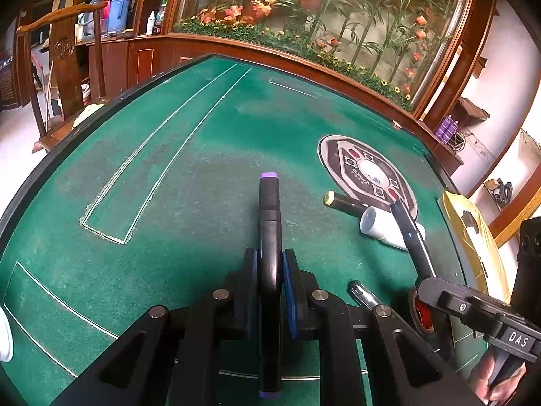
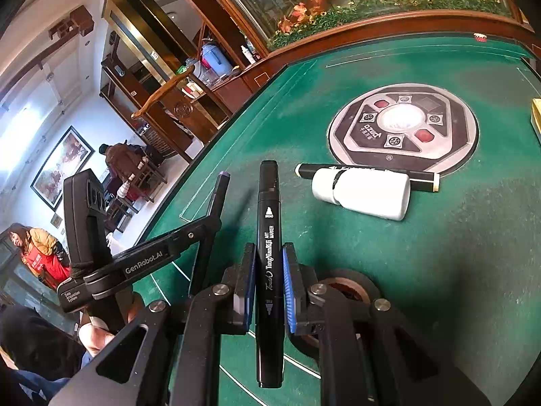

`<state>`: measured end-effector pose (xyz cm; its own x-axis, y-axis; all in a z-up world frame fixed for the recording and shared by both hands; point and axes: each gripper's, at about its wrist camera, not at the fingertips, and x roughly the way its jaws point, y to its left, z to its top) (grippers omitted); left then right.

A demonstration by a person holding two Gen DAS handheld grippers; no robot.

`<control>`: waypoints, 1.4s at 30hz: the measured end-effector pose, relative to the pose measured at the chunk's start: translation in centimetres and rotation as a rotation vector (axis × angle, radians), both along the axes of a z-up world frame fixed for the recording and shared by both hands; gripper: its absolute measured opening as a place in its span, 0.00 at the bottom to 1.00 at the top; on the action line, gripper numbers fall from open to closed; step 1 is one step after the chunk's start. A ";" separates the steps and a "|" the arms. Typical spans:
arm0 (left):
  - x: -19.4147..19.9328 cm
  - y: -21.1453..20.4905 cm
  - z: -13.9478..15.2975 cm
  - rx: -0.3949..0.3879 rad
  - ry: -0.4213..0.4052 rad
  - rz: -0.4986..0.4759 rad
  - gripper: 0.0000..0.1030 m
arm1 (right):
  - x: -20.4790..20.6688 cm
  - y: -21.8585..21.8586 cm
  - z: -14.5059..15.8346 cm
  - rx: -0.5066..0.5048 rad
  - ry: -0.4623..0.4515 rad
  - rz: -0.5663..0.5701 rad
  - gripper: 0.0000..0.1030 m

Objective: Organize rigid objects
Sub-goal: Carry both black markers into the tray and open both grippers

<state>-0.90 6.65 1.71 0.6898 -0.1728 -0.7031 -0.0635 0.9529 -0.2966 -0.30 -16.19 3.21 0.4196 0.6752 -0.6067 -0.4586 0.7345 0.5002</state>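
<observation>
In the left wrist view my left gripper is shut on a black marker with purple end caps, which points away over the green felt table. My right gripper is shut on a black art marker with white lettering. Each gripper shows in the other's view: the right gripper at the lower right, the left gripper at the left. A white bottle lies on its side ahead. Against its far side lies a cream-capped black marker.
A round control panel sits flush in the table's middle. A dark tape roll lies under the right gripper, with a silver pen-like thing near it. A yellow box rests at the right edge. A wooden planter borders the far side.
</observation>
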 end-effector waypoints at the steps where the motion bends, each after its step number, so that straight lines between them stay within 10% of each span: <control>1: 0.0 0.0 0.0 0.000 0.000 0.002 0.15 | 0.0 0.1 0.0 0.001 0.000 0.007 0.14; 18: -0.5 -3.1 0.8 -0.056 0.005 -0.066 0.15 | -1.8 -2.9 1.7 0.086 -0.078 -0.026 0.14; 42: 0.0 -29.7 8.2 -0.037 -0.041 -0.571 0.14 | -8.7 -26.9 3.5 0.226 -0.133 -0.549 0.14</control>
<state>-0.95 -23.08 9.89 0.5063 -0.5499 -0.6643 0.4703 0.8217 -0.3218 -9.04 -43.14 6.70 0.8056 0.4445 -0.3918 -0.1124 0.7638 0.6355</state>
